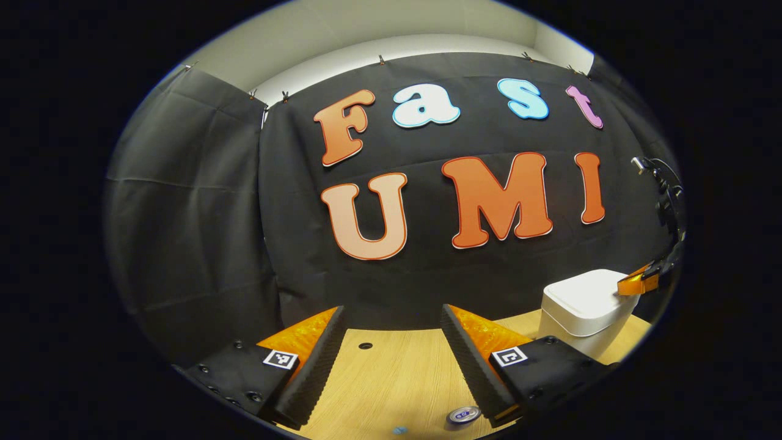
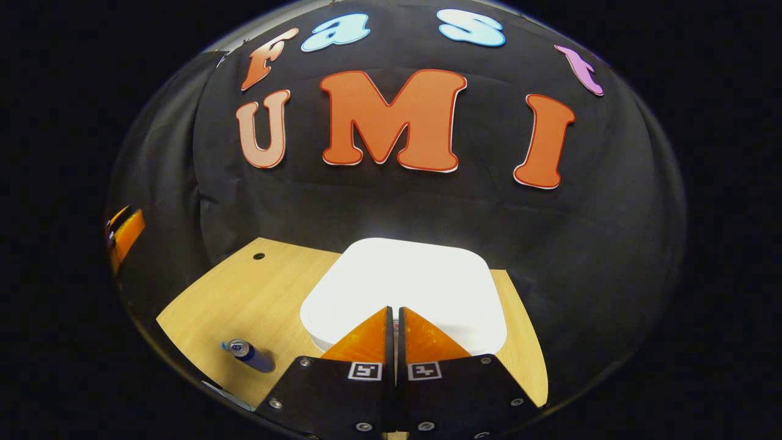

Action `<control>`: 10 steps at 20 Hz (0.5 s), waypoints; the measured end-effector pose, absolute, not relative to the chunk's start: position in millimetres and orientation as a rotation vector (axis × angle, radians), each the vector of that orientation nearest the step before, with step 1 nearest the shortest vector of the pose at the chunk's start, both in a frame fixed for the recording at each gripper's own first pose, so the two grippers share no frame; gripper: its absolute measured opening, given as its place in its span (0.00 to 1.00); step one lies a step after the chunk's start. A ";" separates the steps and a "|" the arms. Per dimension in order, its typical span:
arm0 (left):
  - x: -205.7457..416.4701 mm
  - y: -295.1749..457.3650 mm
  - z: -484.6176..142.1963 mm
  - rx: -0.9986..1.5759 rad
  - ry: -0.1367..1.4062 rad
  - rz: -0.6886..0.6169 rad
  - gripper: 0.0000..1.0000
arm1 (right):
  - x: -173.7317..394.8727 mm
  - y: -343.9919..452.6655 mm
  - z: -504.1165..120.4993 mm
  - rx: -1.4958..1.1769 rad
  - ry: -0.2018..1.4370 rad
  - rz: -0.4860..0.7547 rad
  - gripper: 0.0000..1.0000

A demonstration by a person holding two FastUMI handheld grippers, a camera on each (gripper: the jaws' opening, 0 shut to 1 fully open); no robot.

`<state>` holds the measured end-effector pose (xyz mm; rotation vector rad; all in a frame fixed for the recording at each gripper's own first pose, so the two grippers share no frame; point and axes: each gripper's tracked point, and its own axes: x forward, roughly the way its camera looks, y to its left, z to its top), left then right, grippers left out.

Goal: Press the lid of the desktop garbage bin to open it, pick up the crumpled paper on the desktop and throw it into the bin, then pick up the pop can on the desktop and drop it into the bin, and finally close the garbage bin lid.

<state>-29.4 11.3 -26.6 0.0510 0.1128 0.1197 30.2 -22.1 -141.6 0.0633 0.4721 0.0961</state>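
pale wooden desktop (image 2: 244, 293), white bin (image 2: 403, 287) lid down; black cloth wall (image 1: 195, 214)

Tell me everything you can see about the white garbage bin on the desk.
The garbage bin is white, smooth and plastic-looking, squarish with rounded corners. Its flat lid is down, overhanging a body that narrows below, as the left gripper view shows. It stands upright on the wooden desk near the black cloth wall. The right gripper, jaws together, points at the lid's near edge; whether it touches the lid I cannot tell. The pop can lies apart to its left.
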 end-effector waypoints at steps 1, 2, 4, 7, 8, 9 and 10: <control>-28.9 11.2 -27.0 0.053 0.115 0.123 1.00 | 27.9 -22.1 -141.7 0.071 0.472 0.098 0.01; -28.0 11.1 -28.3 0.053 0.119 0.125 0.99 | 30.7 -21.4 -140.0 0.082 0.468 0.098 0.01; -28.9 9.9 -32.1 0.052 0.133 0.123 1.00 | 30.7 -20.0 -144.0 0.093 0.476 0.101 0.01; -29.0 7.6 -34.2 0.054 0.140 0.117 1.00 | 30.8 -21.7 -146.2 0.107 0.481 0.097 0.01; -28.0 6.7 -33.7 0.053 0.140 0.113 1.00 | 30.4 -21.2 -146.2 0.108 0.483 0.097 0.01; -28.0 4.3 -33.4 0.053 0.139 0.106 0.99 | 30.0 -20.6 -146.4 0.106 0.487 0.096 0.02; -28.5 3.6 -32.1 0.056 0.135 0.099 0.99 | 29.7 -21.4 -146.6 0.102 0.493 0.094 0.02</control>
